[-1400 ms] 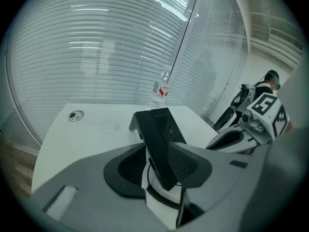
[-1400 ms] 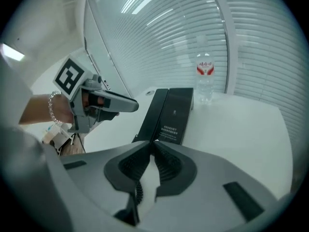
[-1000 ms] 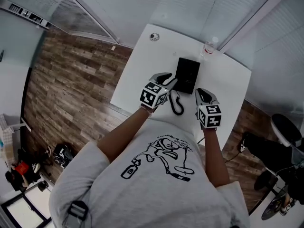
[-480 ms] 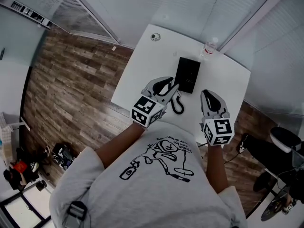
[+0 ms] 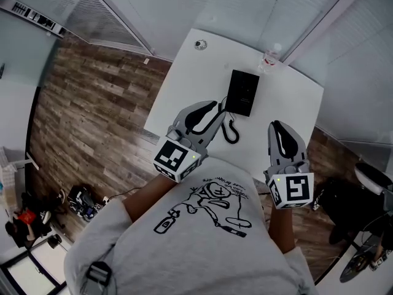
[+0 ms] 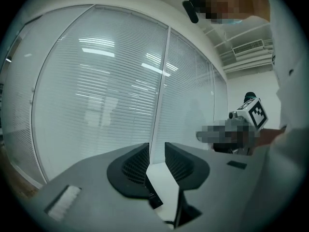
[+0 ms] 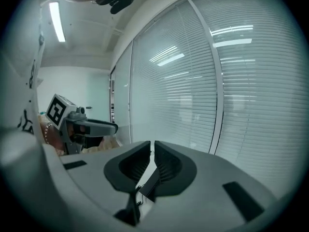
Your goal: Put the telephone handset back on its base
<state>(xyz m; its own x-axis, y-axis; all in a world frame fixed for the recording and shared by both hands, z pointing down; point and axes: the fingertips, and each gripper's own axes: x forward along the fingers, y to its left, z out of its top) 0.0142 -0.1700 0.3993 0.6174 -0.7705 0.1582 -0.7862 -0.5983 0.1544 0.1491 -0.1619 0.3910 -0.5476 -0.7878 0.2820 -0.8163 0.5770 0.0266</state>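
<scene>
- Left gripper [image 5: 212,108]: raised off the table and nearer the head camera than a second ago. Its jaws have just been closing, but a narrow gap remains and nothing stands between them, so we read it as released.
- Right gripper [image 5: 277,128]: lifted likewise, with its jaws clenched together on nothing.
- White table [image 5: 184,85]: it now lies well below both grippers, and neither tool touches anything on it.
- Coiled cord [image 5: 229,133]: it lies slack on the table at the near edge of the base [image 5: 244,93].
- Handset [image 5: 233,94]: we cannot clearly separate it from the base. The two read as one dark block, so we judge it seated and the task done, with the withdrawal marking its close.
- Small bottle [image 5: 270,58]: it stands beyond the telephone, at the far edge of the table.
</scene>
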